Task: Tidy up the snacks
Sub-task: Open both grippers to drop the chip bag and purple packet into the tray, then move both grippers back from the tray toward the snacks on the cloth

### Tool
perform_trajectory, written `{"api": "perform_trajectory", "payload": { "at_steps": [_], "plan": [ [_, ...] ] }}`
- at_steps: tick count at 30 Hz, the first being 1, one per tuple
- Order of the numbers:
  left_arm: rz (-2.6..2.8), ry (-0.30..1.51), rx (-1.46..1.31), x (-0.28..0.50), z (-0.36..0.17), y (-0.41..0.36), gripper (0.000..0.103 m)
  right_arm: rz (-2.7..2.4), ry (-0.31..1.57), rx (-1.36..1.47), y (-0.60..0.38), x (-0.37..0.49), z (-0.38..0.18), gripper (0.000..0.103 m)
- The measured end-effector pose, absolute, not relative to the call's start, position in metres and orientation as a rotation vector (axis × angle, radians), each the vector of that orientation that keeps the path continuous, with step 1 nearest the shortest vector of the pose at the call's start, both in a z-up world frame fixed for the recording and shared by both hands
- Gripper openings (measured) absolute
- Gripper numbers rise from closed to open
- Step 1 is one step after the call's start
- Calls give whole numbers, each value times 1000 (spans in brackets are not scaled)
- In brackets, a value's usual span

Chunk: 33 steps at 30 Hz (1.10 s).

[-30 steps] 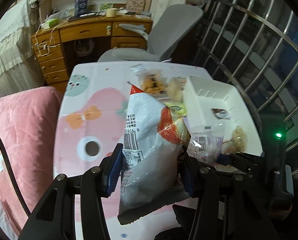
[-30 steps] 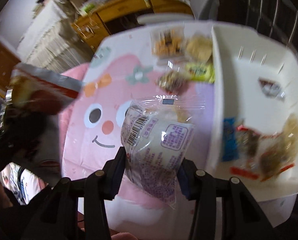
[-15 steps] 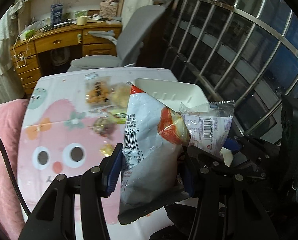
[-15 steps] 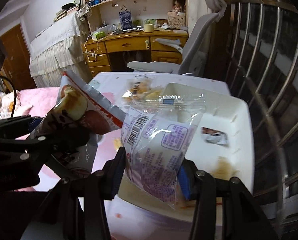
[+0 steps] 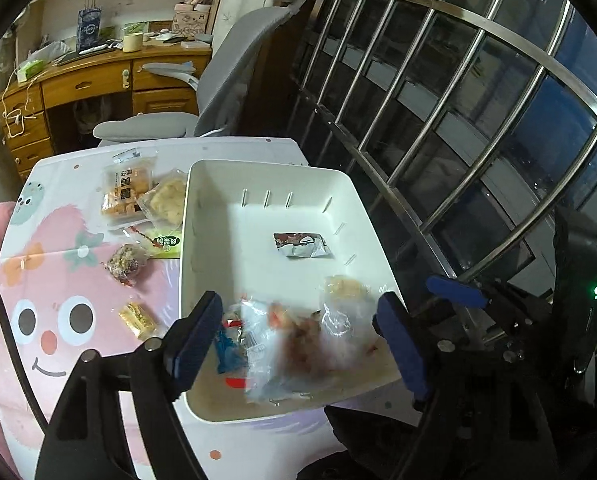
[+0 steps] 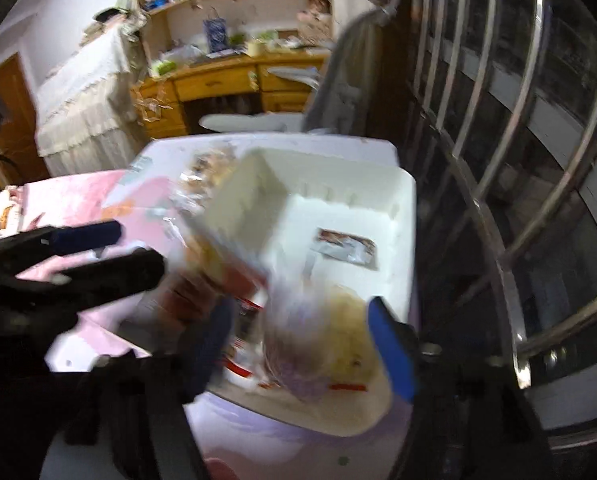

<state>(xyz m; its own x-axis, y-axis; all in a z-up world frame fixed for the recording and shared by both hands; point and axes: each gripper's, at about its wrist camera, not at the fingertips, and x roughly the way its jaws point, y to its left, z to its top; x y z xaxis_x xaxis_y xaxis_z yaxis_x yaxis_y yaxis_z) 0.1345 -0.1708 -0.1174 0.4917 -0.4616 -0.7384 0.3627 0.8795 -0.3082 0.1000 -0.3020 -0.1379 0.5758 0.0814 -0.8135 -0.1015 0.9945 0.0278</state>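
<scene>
A white bin [image 5: 202, 184] stands on the right of the pink cartoon table [image 5: 58, 352]. My left gripper [image 5: 298, 336] is open above its near end. A blurred red-and-white chip bag [image 5: 298, 344] lies in the bin below it. My right gripper [image 6: 302, 344] is open over the same end, above a blurred purple-printed clear packet [image 6: 298, 344]. The chip bag [image 6: 218, 256] shows blurred beside it. The right gripper's blue pad [image 5: 454, 294] shows in the left wrist view. A small silver wrapper [image 5: 302, 245] lies deeper in the bin.
Several snack packets lie left of the bin: an orange cracker pack [image 5: 124, 194], a pale pastry [image 5: 166, 200], a green packet [image 5: 166, 242], a brown ball snack [image 5: 124, 264], a yellow bar [image 5: 138, 318]. Metal window bars [image 5: 478, 120] stand right; a grey chair [image 5: 226, 80] behind.
Both grippers moved over the bin and opened. The chip bag left the left gripper and the clear packet left the right gripper; both now lie blurred in the bin.
</scene>
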Motion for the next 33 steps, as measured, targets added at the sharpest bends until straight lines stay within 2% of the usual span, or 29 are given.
{"api": "perform_trajectory", "payload": {
  "at_steps": [1, 8, 22, 26, 33],
  "plan": [
    [-487, 936, -117, 135, -118, -172, 85, 107, 955, -17, -306, 100, -140, 74],
    [-390, 993, -112, 140, -125, -159, 86, 130, 979, 16, -319, 101, -148, 74],
    [-96, 1089, -245, 161, -139, -65, 86, 257, 1022, -60, -294, 135, -151, 75],
    [-30, 1146, -240, 178, -143, -39, 86, 301, 1025, -108, -285, 161, -143, 81],
    [-20, 1215, -248, 223, -147, -6, 87, 366, 997, -193, -265, 226, -119, 86]
  ]
}}
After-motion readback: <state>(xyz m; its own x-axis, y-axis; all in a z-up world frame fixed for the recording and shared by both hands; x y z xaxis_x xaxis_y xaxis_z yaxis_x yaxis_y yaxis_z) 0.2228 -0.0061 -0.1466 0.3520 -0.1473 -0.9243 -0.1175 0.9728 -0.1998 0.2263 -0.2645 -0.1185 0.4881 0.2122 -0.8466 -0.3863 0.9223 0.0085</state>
